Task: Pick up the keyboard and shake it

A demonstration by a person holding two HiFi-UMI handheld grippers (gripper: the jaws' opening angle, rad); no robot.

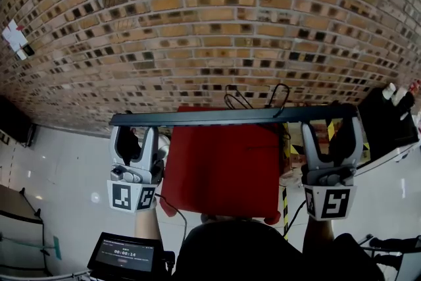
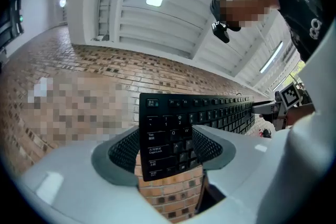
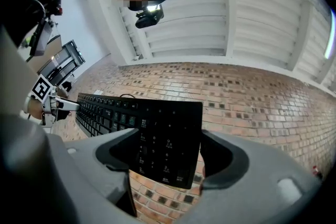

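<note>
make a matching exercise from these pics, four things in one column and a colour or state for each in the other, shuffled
Things
1. keyboard
2. left gripper
3. right gripper
4. surface below the keyboard

Colour or state
A. red
B. shut on the number-pad end
C. black, held up in the air
D. shut on the tab and caps lock end

Pairs: 1-C, 2-D, 3-B, 4-A
</note>
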